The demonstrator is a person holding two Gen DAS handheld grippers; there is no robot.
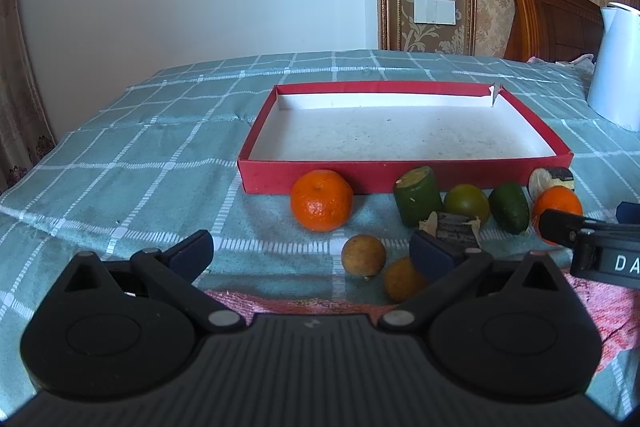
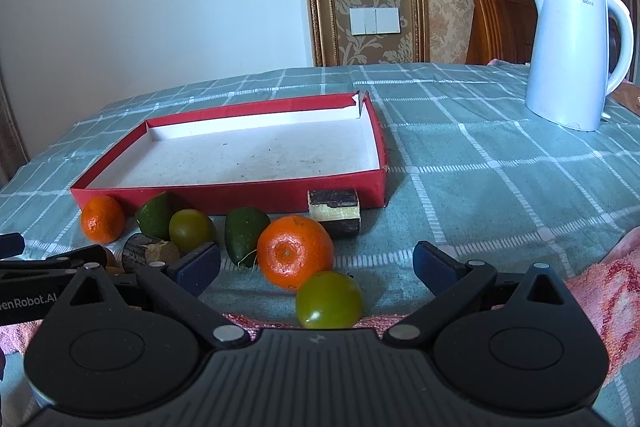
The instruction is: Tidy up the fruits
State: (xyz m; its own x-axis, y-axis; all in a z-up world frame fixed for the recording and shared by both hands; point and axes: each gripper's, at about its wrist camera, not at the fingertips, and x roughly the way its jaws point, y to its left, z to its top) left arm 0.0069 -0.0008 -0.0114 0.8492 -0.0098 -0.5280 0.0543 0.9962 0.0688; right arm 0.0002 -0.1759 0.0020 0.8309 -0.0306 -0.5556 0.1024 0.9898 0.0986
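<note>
Nothing sorted yet: both your tongs are empty.

Your left tongs (image 1: pixel 312 255) and right tongs (image 2: pixel 316 265) both stand spread apart, gripping nothing. The fruits, among them an orange (image 2: pixel 295 251) and a green one (image 2: pixel 329 301), all lie on the checked cloth (image 2: pixel 480 187) in front of the red box (image 2: pixel 240 195), whose inside is bare. Every piece is left to move.

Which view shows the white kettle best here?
The right wrist view: the whole white kettle shows there, handle, spout and brand mark included, standing on the checked cloth. In the left wrist view only its edge shows, cut off by the frame.
</note>
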